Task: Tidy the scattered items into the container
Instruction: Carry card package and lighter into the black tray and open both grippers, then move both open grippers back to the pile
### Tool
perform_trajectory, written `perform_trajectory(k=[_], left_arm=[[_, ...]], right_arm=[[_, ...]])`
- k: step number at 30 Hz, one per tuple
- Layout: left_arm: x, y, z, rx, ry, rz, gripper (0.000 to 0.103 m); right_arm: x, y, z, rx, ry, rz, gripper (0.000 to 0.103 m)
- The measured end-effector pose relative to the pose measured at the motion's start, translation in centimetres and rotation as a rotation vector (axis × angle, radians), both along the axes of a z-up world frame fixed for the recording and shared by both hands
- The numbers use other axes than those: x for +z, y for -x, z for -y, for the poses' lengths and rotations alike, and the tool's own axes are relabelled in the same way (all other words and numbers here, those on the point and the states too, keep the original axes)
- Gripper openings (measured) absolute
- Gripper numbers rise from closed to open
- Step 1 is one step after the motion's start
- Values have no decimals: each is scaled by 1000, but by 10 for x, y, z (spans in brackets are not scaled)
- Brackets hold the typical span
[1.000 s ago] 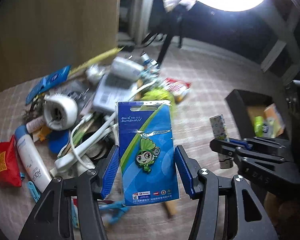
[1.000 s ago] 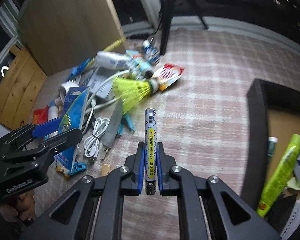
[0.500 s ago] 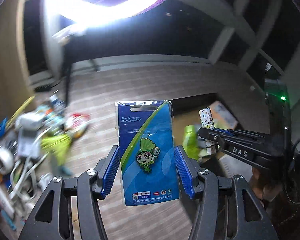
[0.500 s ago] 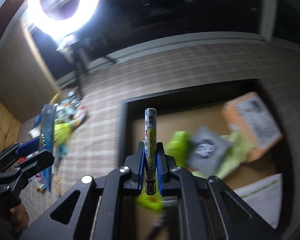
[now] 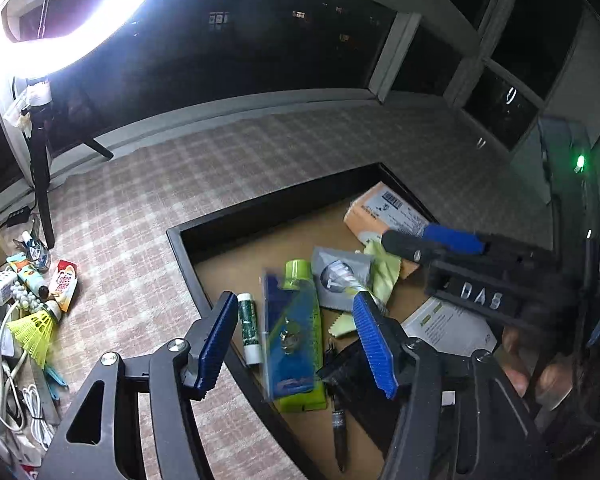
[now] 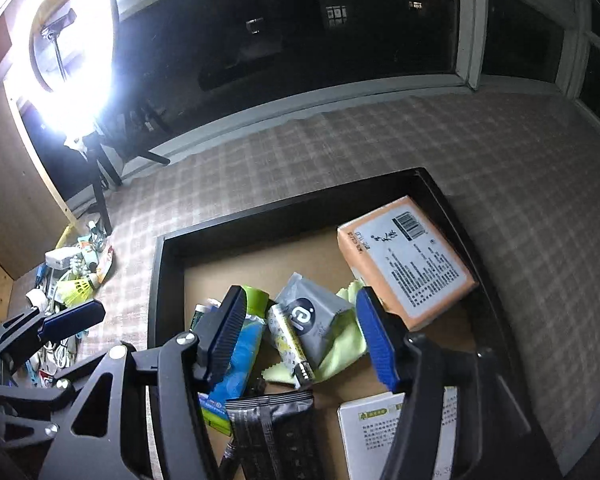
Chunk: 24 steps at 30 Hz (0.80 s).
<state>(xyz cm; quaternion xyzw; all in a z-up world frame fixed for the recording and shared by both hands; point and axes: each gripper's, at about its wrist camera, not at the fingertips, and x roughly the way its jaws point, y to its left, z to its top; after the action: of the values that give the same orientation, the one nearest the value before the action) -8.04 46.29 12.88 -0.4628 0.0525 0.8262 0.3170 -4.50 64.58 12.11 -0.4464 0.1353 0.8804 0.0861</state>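
Both grippers hang over the black tray (image 5: 182,256) (image 6: 158,280). My left gripper (image 5: 296,340) is open and empty; the blue pin card (image 5: 292,340) lies blurred in the tray below it, on a green tube. My right gripper (image 6: 302,332) is open and empty; the yellow-white lighter (image 6: 288,344) lies in the tray between its fingers, beside a grey pouch (image 6: 314,320). The right gripper shows at the right of the left wrist view (image 5: 432,242). The left gripper shows at the left of the right wrist view (image 6: 72,316).
The tray also holds an orange box (image 6: 408,272), a green cloth (image 6: 340,348), a white leaflet (image 6: 374,436) and a black packet (image 6: 276,432). The scattered pile with a yellow shuttlecock (image 5: 34,332), cables and a sachet lies left on the checked cloth. A ring light (image 6: 76,40) on a tripod stands behind.
Both grippers swung from the pile to over the tray and opened. The pin card left my left gripper and the lighter left my right gripper; both now lie in the tray.
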Motion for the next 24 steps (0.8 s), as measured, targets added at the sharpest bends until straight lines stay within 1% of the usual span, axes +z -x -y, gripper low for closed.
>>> perform_trajectory(k=[6,9,14,18,21,24], left_arm=[[-1,4,28,54,-7,10,58],[-4,6,46,87,9,2,58],[-9,5,88,153,19,8,57],[-17,-1,128,211,42,0,57],[-29,-8,169,280,68,14,56],[-45,-14,212,359,109,45,55]], right_arm=[[-1,8,25,66,-3,2,56],[-3,13,41,109,-3,3,56],[-5,18,68,172,2,-3,56],[-4,19,91,221,20,-13,56],[-8,21,112,279,63,0,56],[-13,27,137,339,84,19,56]])
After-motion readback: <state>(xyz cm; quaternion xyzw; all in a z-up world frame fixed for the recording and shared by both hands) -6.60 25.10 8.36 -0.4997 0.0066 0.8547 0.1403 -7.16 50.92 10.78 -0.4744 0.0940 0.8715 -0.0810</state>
